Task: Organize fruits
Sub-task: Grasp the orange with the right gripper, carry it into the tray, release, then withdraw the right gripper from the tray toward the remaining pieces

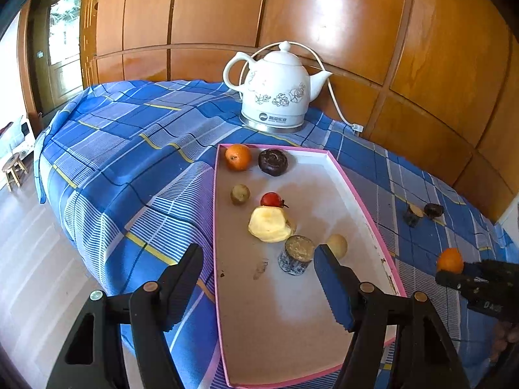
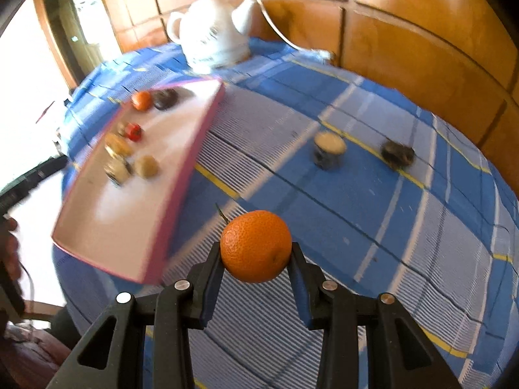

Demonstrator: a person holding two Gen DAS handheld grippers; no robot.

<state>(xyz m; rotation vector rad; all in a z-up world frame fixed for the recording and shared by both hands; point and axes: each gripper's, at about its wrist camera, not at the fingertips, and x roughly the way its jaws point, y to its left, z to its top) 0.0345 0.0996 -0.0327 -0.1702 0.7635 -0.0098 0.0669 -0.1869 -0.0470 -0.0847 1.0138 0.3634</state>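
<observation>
My right gripper is shut on an orange tangerine, held above the blue checked cloth; the same tangerine shows at the right edge of the left wrist view. The pink-rimmed tray holds another tangerine, a dark round fruit, a small brown fruit, a red tomato, a peeled apple piece, a cut stalk piece and a pale round fruit. My left gripper hangs open over the tray's near half, holding nothing.
A white electric kettle with its cord stands at the back by the wooden wall. On the cloth right of the tray lie a cut stalk piece and a dark fruit. The table edge drops to the floor on the left.
</observation>
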